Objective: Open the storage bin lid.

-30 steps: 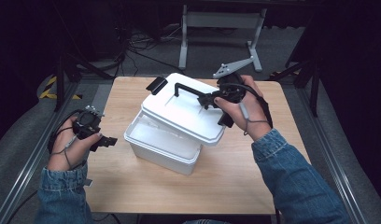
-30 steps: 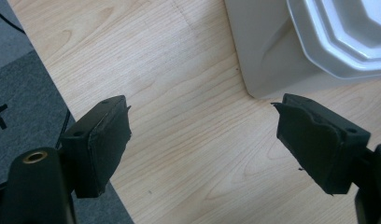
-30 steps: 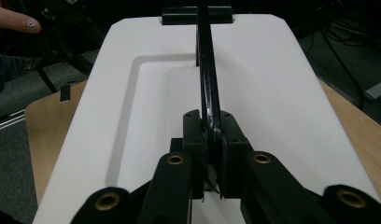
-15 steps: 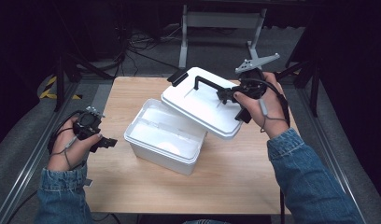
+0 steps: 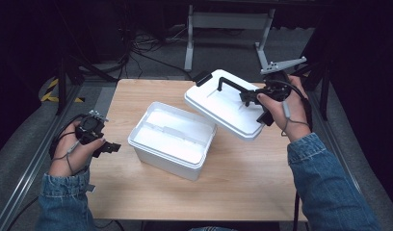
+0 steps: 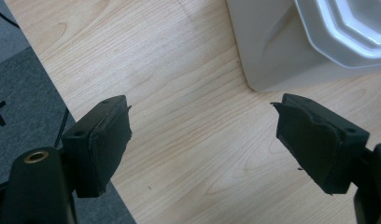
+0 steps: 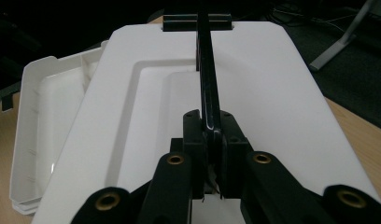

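1. The right gripper point(image 5: 252, 98) is clamping the black handle point(image 7: 208, 88) of the white lid point(image 5: 226, 103), holding it tilted beside the open white bin point(image 5: 171, 138).
2. The left gripper point(image 6: 202, 140) is hovering with jaws apart over the wooden surface point(image 5: 233, 183), near the bin.

The table point(image 5: 242, 183) is evenly lit from above, its surroundings dark. Shadows are soft. The close jaws look slightly blurred, perhaps out of focus.

One white bin point(image 5: 171, 139) on the tabletop point(image 5: 242, 178), and one white lid point(image 5: 228, 103) to go with it (a single black handle point(image 5: 229, 84) across its top, one black latch point(image 5: 202, 78) at its far edge). Two claws out there: left claw point(image 5: 110, 147), right claw point(image 5: 247, 97). Two denim sleeves, two hands.
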